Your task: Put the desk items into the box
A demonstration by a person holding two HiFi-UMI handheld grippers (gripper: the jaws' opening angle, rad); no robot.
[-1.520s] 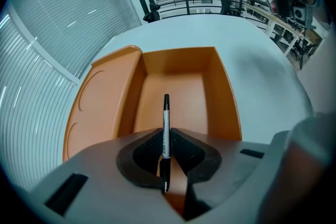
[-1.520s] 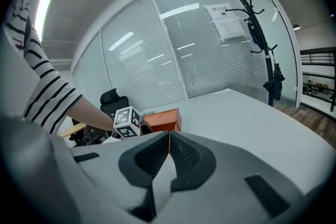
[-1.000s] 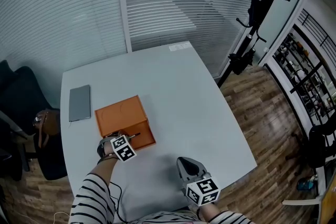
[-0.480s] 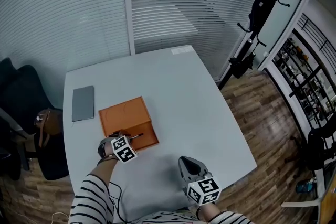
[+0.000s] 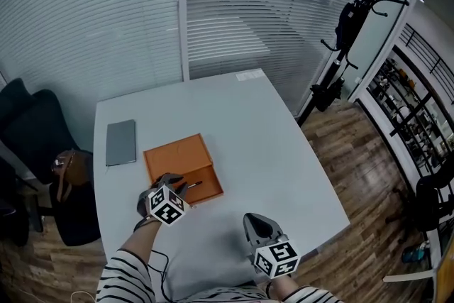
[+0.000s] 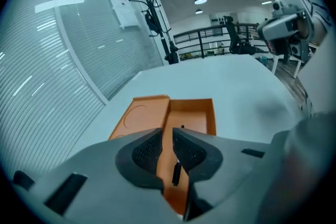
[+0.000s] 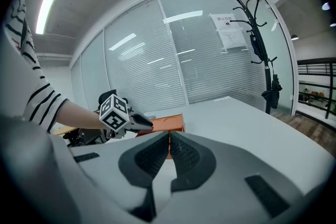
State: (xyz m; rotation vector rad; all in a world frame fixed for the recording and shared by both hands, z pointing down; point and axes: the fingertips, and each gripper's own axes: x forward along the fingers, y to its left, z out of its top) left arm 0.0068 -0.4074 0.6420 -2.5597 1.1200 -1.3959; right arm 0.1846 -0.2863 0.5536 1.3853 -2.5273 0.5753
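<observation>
We hold the left hand-held gripper [image 6: 167,139] pinched on a thin dark pen [image 6: 176,173] just above the open tray of the orange box [image 6: 191,113] on the table [image 5: 248,124]. The right hand-held gripper [image 7: 169,140] hangs pressed together and empty, well apart. If we release too high or off-centre, the pen could strike the box wall and roll out onto the table.

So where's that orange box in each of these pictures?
Head view: the orange box lies left of centre, at the tip of the left gripper.
Left gripper view: centre, just beyond the gripper.
Right gripper view: small, mid-picture, behind the left gripper.
Shared landmark: the black coat rack, in all three.
</observation>
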